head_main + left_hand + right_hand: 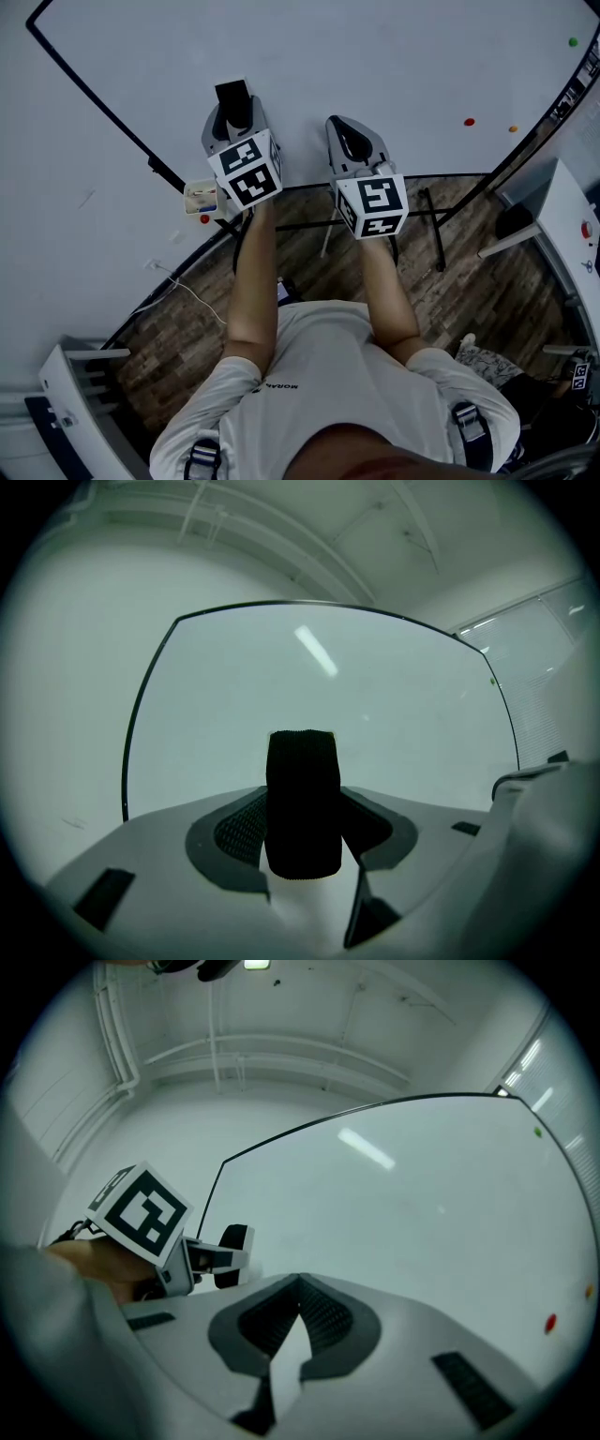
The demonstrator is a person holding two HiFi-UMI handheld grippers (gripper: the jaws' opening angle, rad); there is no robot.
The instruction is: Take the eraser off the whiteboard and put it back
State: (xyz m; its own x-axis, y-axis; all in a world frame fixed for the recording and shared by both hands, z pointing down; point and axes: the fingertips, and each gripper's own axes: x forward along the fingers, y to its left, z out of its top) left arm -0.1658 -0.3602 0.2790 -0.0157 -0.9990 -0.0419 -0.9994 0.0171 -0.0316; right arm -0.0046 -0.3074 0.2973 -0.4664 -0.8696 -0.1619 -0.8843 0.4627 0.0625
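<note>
My left gripper point(233, 118) is clamped on the eraser point(302, 803), apparently just off the whiteboard point(394, 56); the right gripper point(298, 1309) is closed and empty; putting the eraser back remains.

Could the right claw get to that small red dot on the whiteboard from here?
Probably yes. The right claw is closed and empty, and only bare white whiteboard lies between it and the small red round dot, off to its right. The left claw, holding the black eraser, is clear.
</note>
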